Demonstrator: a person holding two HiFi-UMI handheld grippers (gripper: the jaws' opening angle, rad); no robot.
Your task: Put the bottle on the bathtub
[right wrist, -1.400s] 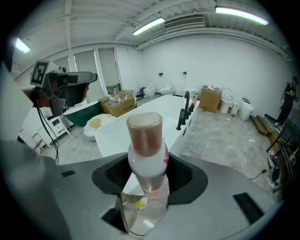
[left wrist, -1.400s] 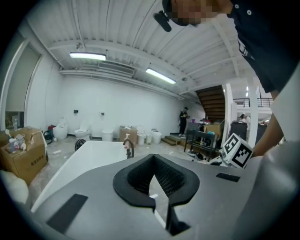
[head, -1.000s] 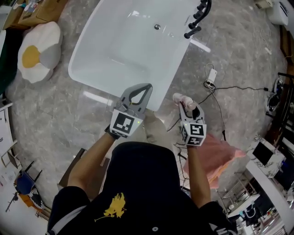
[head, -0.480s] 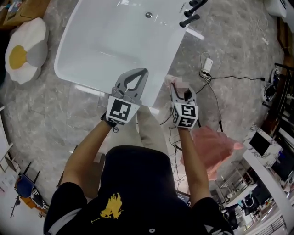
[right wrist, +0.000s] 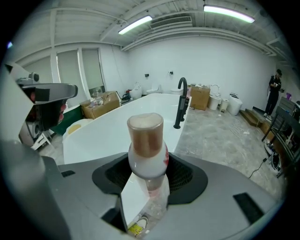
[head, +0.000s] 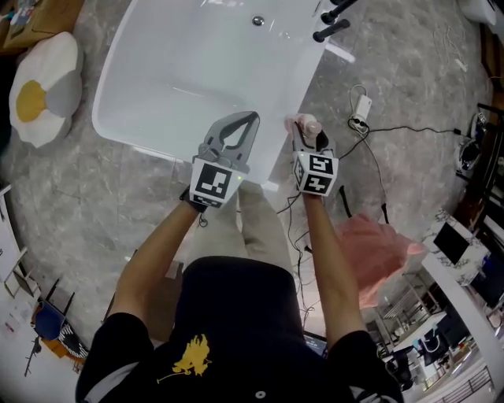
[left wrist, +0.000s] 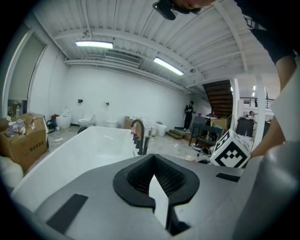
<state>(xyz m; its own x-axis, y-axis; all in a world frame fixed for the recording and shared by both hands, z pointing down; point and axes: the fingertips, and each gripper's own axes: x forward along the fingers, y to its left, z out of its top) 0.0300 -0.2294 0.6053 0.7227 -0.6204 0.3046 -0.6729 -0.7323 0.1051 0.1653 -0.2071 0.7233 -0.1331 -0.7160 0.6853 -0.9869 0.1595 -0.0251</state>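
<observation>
My right gripper (head: pixel 306 135) is shut on a small white bottle (right wrist: pixel 147 151) with a brown cap, held upright between the jaws. In the head view the bottle (head: pixel 305 126) hangs just past the near right corner of the white bathtub (head: pixel 157 118), close beside its rim. The tub's rim (right wrist: pixel 112 123) stretches away ahead in the right gripper view. My left gripper (head: pixel 234 134) hovers over the tub's near edge with its jaws closed and nothing between them; its view shows the tub (left wrist: pixel 70 154) ahead.
A black faucet (head: pixel 331 22) stands at the tub's far right edge. A fried-egg-shaped cushion (head: pixel 41 86) lies on the floor to the left. Cables and a power plug (head: pixel 361 118) lie on the marble floor to the right, with a pink cloth (head: pixel 376 252) behind.
Both grippers moved forward toward the tub's near right corner. The bottle went from over the floor to right beside the tub's rim.
</observation>
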